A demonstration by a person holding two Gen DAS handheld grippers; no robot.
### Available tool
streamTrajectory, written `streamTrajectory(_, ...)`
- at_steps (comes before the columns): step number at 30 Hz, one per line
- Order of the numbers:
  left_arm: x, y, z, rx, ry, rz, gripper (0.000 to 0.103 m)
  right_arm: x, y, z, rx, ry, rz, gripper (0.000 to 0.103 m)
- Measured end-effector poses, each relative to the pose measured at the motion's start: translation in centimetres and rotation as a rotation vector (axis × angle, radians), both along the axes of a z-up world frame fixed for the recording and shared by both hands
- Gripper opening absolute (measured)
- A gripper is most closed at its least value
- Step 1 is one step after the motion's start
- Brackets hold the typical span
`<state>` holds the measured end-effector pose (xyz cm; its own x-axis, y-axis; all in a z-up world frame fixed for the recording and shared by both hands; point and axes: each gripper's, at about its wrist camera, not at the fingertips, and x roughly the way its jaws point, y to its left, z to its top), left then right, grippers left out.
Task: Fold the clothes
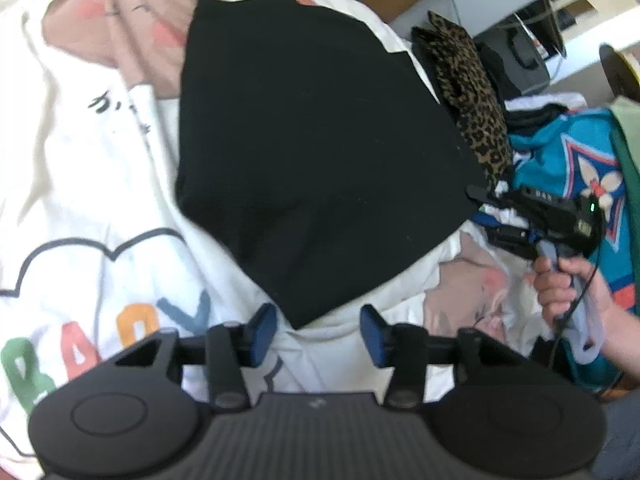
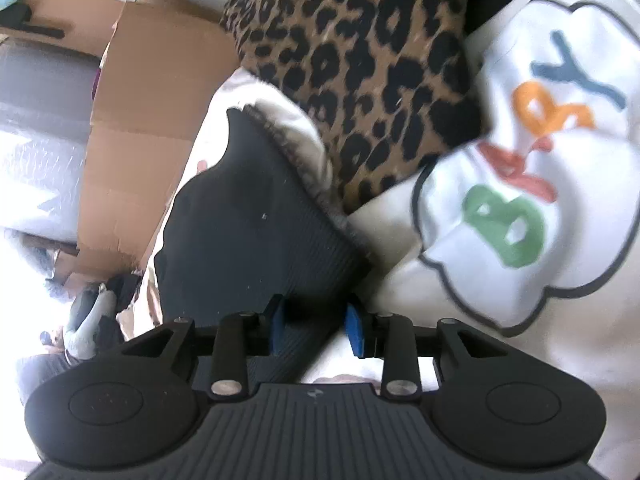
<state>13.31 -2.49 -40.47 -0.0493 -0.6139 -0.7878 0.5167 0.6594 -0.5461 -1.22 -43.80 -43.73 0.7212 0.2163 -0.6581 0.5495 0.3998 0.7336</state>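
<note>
1. Left tool (image 1: 318, 334) was released, blue pads apart with the near corner of the black garment (image 1: 312, 152) just ahead of them, nothing pinched.
2. Right tool (image 2: 316, 330) had its pads on either side of a black ribbed edge (image 2: 256, 236) of that garment; we could not tell whether they pressed it yet.
3. Black garment lay as a folded slab on the white printed cloth (image 1: 80, 184), beside a leopard-print piece (image 1: 472, 92); a teal garment (image 1: 560, 148) sat further right.
4. We judged the step as a late fold: the black piece already looked compact, with its edges being squared or one more half-fold set up.
5. Next move, in our view, called for both tools to pinch a corner each, lift evenly and lay it over without dragging the cloth beneath.
6. Writing: coloured letters "BABY" (image 2: 532, 148) inside a cloud outline on the white cloth. No brand legible.
</note>
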Motion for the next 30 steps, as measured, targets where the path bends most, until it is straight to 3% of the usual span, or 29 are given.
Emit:
streamTrajectory(7,0.8,0.3,-0.2,-0.072,0.061,0.044,0.045,0.7,-0.1,-0.3,0.022,-0.004,-0.035,0.033)
streamTrajectory(11,1.1,0.3,-1.7,-0.077,0.095,0.112,0.034,0.2,-0.3,-0.7,0.037,-0.011,-0.054,0.031)
streamTrajectory(17,1.4,0.5,-2.0,-0.086,0.15,0.148,0.033,0.0,-0.5,-1.3,0.065,-0.011,-0.065,0.033)
streamTrajectory(18,1.4,0.4,-2.0,-0.077,0.141,0.143,0.029,0.0,-0.5,-1.4,0.066,-0.011,-0.066,0.03)
streamTrajectory(19,1.4,0.3,-2.0,-0.069,0.133,0.138,0.015,0.0,-0.5,-1.4,0.068,-0.012,-0.067,0.027)
streamTrajectory(20,1.4,0.0,-2.0,-0.062,0.133,0.132,0.013,0.0,-0.5,-1.4,0.069,-0.012,-0.069,0.025)
streamTrajectory(30,2.3,-1.0,-0.7,0.03,0.165,0.074,0.007,0.5,-0.2,0.0,0.047,0.003,-0.049,0.01)
